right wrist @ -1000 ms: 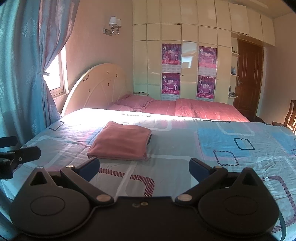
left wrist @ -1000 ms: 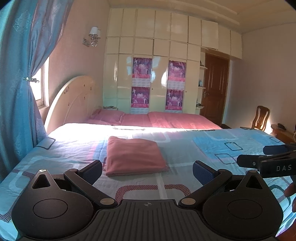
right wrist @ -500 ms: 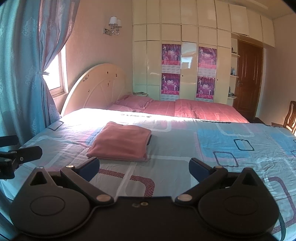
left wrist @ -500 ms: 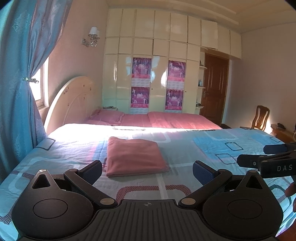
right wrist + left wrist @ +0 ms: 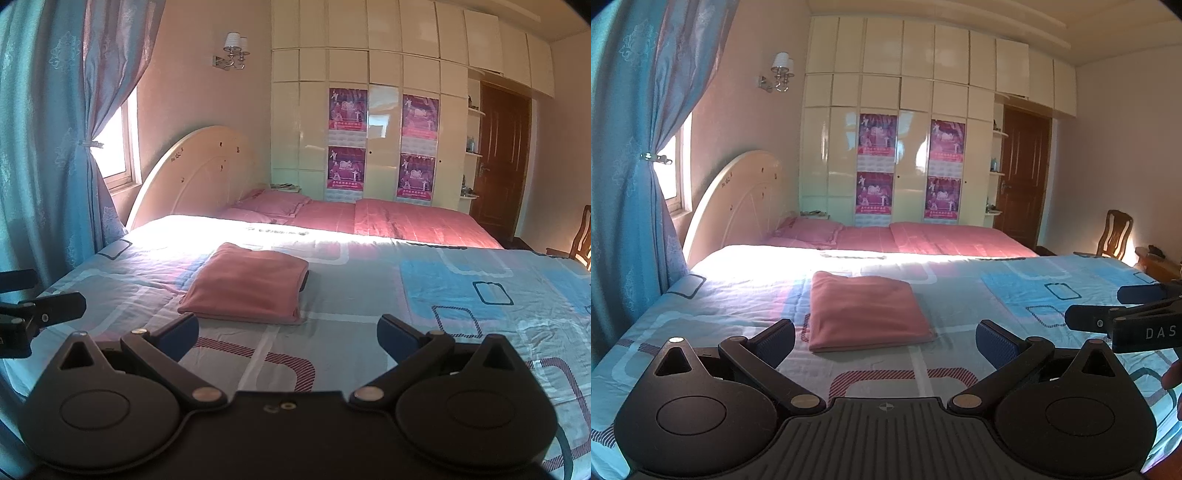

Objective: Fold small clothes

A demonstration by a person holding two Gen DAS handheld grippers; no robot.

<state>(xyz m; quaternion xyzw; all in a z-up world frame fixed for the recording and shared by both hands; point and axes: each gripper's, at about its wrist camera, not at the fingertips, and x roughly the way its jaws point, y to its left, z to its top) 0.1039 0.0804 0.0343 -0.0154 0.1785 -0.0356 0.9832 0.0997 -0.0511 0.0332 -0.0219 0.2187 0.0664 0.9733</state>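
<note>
Both grippers spread, empty; pink garment folded on bed.

Your left gripper [image 5: 885, 341] and right gripper [image 5: 288, 334] hover low over the near edge of the bed [image 5: 1015, 295], fingers wide apart, nothing btwn them. Folded pink garment [image 5: 866, 312] lies flat on the blue patterned cover, ahead of both grippers, apart from the fingertips, slightly left of ctr. Rt gripper shows at the right edge of the left wrist view. Curtain [image 5: 624, 184] at left, wardrobe [image 5: 905, 147] w/ posters behind.

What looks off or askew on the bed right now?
Nothing stands out. The pink garment lies folded flat and square on the blue bedspread; both grippers, left and right, hover open, clear of it.
</note>
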